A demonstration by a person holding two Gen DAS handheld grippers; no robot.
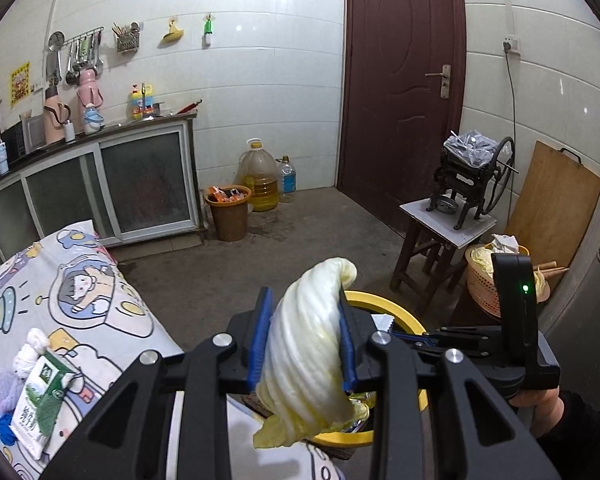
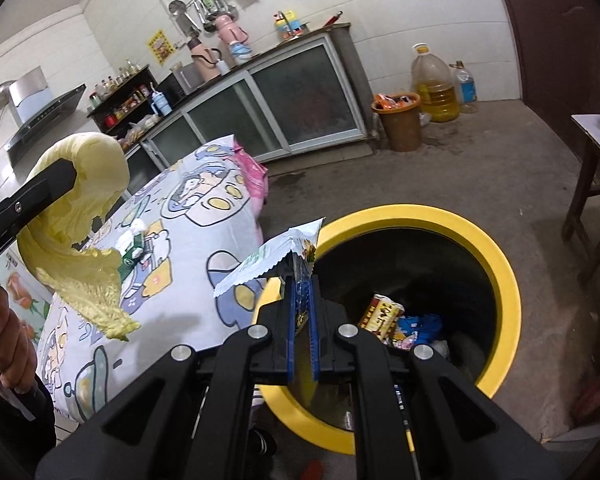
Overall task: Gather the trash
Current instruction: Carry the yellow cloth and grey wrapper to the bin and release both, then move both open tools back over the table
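Observation:
My left gripper [image 1: 305,334] is shut on a pale yellow cabbage leaf [image 1: 308,344], held in the air above the table edge and the yellow-rimmed trash bin [image 1: 384,304]. The leaf also shows in the right wrist view [image 2: 80,224]. My right gripper [image 2: 302,312] is shut on a silver snack wrapper [image 2: 272,260], held over the near rim of the bin [image 2: 500,264]. Inside the bin lie several wrappers [image 2: 384,316]. A green-and-white milk carton [image 1: 40,396] lies on the cartoon-print tablecloth [image 1: 80,300].
A white and purple cloth bundle [image 1: 28,352] lies by the carton. An orange bucket [image 1: 228,212] of rubbish and oil jugs [image 1: 260,176] stand by the cabinet. A stool with a noodle machine [image 1: 468,184], a basket [image 1: 484,276] and a wooden board [image 1: 552,204] stand right.

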